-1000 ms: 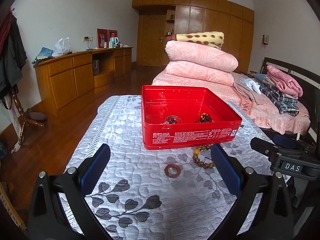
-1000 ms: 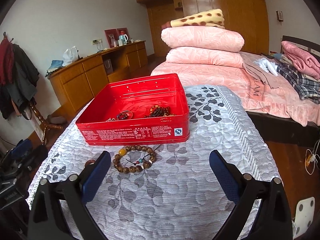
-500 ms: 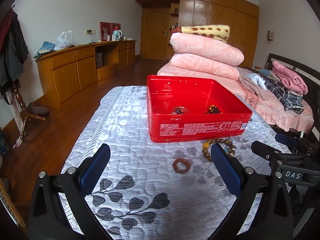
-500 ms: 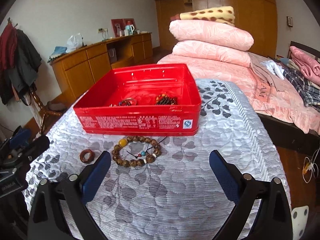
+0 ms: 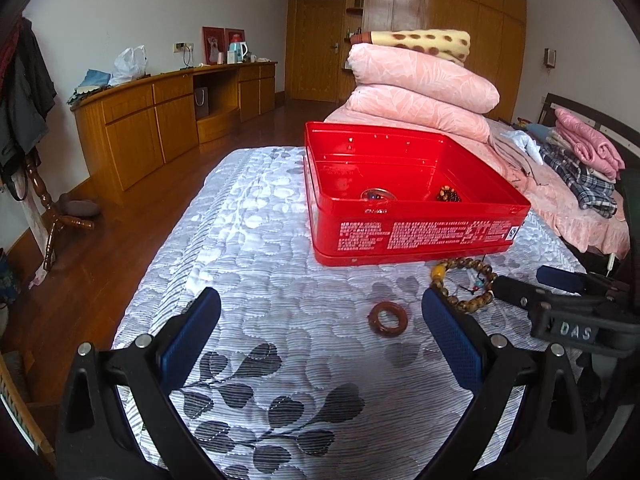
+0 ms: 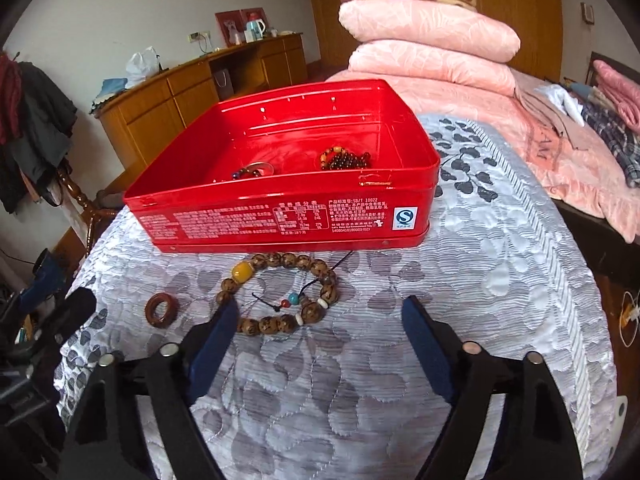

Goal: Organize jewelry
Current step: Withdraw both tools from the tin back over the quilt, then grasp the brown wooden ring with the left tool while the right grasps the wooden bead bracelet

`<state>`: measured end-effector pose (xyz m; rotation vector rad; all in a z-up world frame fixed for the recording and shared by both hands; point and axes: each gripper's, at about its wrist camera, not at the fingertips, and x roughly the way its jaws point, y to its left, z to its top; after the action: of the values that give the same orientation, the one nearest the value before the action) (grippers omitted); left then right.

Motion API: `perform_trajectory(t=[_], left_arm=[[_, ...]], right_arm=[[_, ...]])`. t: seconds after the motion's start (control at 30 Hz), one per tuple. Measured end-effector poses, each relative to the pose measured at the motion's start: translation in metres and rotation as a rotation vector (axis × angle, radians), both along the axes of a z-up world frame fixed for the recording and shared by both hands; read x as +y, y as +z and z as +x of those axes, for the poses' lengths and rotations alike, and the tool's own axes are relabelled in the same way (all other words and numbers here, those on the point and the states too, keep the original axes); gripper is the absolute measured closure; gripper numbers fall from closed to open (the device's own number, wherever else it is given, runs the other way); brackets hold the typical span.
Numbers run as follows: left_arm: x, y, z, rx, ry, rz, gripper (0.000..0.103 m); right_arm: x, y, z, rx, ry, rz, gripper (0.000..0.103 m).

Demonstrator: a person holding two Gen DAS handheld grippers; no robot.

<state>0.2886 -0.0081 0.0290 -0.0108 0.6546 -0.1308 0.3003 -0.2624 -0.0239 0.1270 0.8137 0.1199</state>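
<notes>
From the left wrist view, the left claw (image 5: 320,320) hangs above a quilted grey-and-white cover (image 5: 248,240) patterned with leaves, its blue-padded jaws spread wide with nothing between them. A small brown ring (image 5: 388,319) lies on the cover just ahead, nearer the right-side jaw and touching neither pad. Beyond and a little to the right of the ring, a wooden bead bracelet (image 5: 464,284) with one yellow bead lies just in front of a red tin box (image 5: 412,236). The open box sits on the cover and holds a small beaded piece (image 5: 378,195) and a dark bead bracelet (image 5: 448,195). The right claw (image 5: 516,288) reaches in from the right edge, with one black finger beside the wooden bracelet.

From the right wrist view, the right claw (image 6: 318,318) is over the same cover (image 6: 500,280), and its jaws are closing. The wooden bead bracelet (image 6: 280,292) lies partly between them: the left-side pad (image 6: 216,340) hides its near left edge, while the right-side pad stands well clear of it, so no grip shows. The brown ring (image 6: 161,309) lies to the left of the bracelet, apart from it. The red tin box (image 6: 280,224) stands just behind both, with the dark bracelet (image 6: 344,159) and the small beaded piece (image 6: 252,170) inside. The left claw's black finger (image 6: 68,316) shows at the left edge, near the ring.
</notes>
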Motion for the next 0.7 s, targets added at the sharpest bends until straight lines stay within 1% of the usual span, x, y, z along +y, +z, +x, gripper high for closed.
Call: perform_trajectory(t=[0.13,0.2,0.3,0.37,0.43,0.47,0.5,0.6,0.67,0.7], left_arm=[[-0.002,-0.002,0.002,0.006,-0.008,0.000,0.006],[-0.003,-0.003,0.003,0.006,-0.013,0.001,0.006],[-0.003,-0.004,0.005,0.010,-0.016,-0.002,0.006],[-0.002,-0.005,0.005,0.016,-0.017,-0.007,0.006],[-0.002,-0.006,0.006,0.020,-0.020,-0.009,0.006],[-0.003,-0.006,0.007,0.022,-0.023,-0.008,0.006],[-0.003,-0.007,0.007,0.023,-0.025,-0.006,0.006],[-0.007,-0.007,0.007,0.029,-0.039,-0.002,0.006],[-0.011,-0.008,0.007,0.036,-0.046,0.002,0.006],[-0.011,-0.008,0.007,0.037,-0.048,0.002,0.006]], right_arm=[[-0.002,-0.005,0.009,0.026,-0.004,0.012,0.033],[-0.001,-0.009,0.014,0.041,-0.001,0.012,0.040],[0.001,-0.015,0.020,0.067,-0.001,0.011,0.043],[0.003,-0.017,0.022,0.068,-0.001,-0.006,0.044],[0.006,-0.017,0.025,0.070,-0.001,-0.028,0.048],[0.008,-0.017,0.026,0.070,-0.005,-0.042,0.053],[0.009,-0.017,0.025,0.068,-0.006,-0.053,0.061],[0.008,-0.017,0.025,0.067,0.002,-0.045,0.078],[0.004,-0.017,0.025,0.065,0.003,-0.042,0.086],[0.000,-0.016,0.024,0.066,0.006,-0.026,0.087]])
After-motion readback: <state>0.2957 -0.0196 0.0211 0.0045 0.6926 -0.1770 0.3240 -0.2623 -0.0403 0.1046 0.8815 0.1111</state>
